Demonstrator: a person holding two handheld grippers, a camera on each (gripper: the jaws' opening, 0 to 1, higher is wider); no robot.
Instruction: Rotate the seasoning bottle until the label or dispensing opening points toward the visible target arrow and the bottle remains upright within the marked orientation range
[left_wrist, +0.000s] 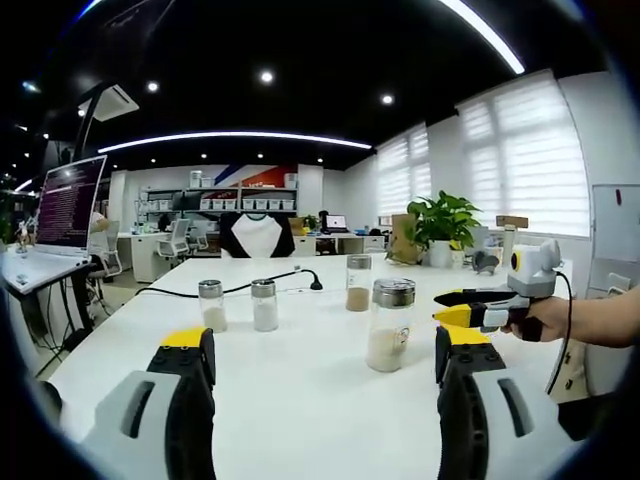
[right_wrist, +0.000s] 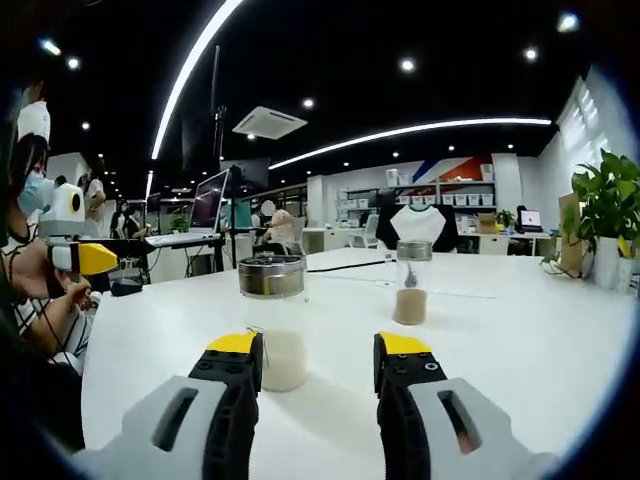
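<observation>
both tools wide, holding nothing. left tool (left_wrist: 325, 375) hangs low over the near part of the white bench (left_wrist: 300, 400), jaws well apart. right tool (right_wrist: 317, 365) likewise spread, pointing at the seasoning bottle (right_wrist: 273, 320).

seasoning bottle: glass, metal cap, pale powder in the bottom third, upright. in the left gripper view it stands mid-bench toward the right (left_wrist: 390, 323), with the right tool (left_wrist: 480, 305) just beside it, coming in from the right edge, not touching. in the right gripper view it sits just ahead of that tool's left jaw, not between the jaws.

other items: two small shakers (left_wrist: 238, 305) side by side left of centre, a taller jar (left_wrist: 358, 283) with brown contents farther back, a black cable (left_wrist: 250, 285) across the far side. no target arrow or marked range can be made out on the bench.

risks, as judged:
- bottle is off the right tool's centre line; closing from here could clip it with one jaw and tip it.
- tall, narrow, smooth glass: a high or slack grip may slip in the turn or lean it out of upright.
- with no arrow seen, end heading is uncertain.
</observation>
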